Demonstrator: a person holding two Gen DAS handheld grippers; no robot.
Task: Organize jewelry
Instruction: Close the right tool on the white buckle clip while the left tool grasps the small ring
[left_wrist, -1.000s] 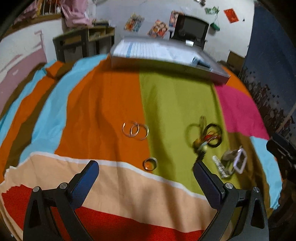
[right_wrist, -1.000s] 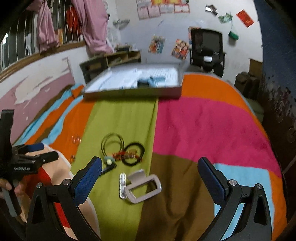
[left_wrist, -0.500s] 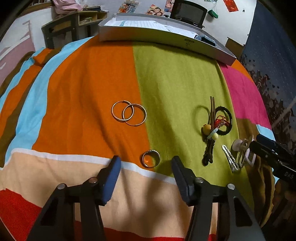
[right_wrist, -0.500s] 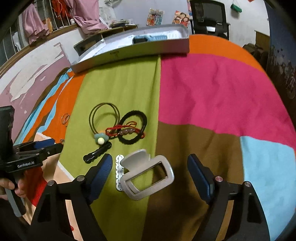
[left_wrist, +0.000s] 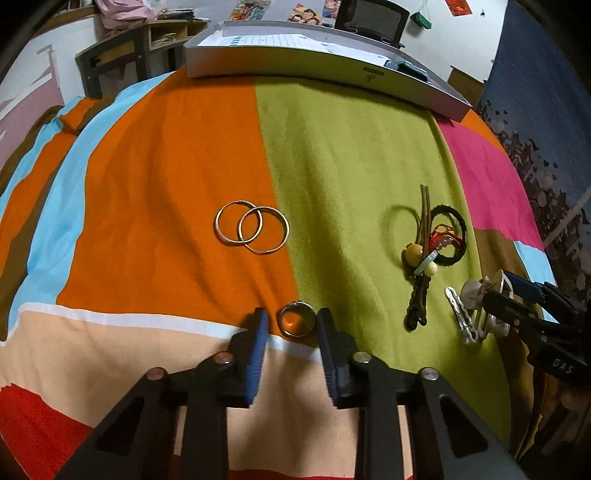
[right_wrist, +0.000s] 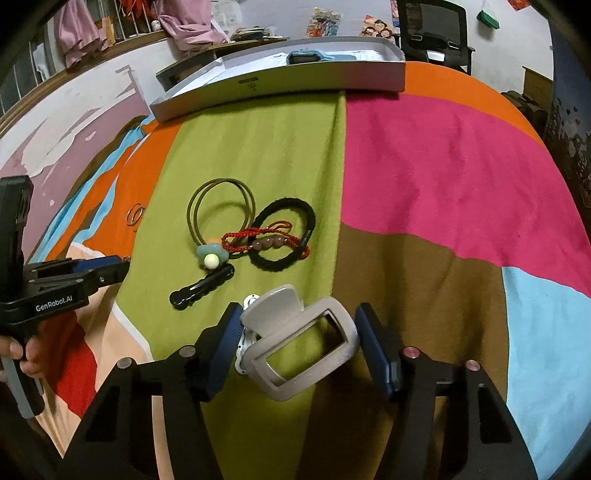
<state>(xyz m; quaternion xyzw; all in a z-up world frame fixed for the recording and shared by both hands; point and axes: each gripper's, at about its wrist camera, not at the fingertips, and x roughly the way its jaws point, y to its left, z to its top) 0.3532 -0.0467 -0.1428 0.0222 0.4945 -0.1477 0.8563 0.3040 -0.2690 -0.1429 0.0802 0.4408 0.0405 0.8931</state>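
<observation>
Two grippers work low over a striped bedspread (left_wrist: 177, 155). The left gripper (left_wrist: 291, 325) has its fingers drawn narrow on either side of a small ring (left_wrist: 297, 323) lying where the orange and green stripes meet the white band; I cannot tell whether the pads touch it. Two hoop earrings (left_wrist: 251, 229) overlap farther up on the orange. The right gripper (right_wrist: 299, 332) brackets a beige hair claw (right_wrist: 299, 339), its fingers close against both ends. Just beyond lie a black hair tie (right_wrist: 282, 234), a red beaded bracelet (right_wrist: 264, 242) across it, and a black clip (right_wrist: 201, 288). A grey tray (right_wrist: 280, 79) sits at the far edge.
</observation>
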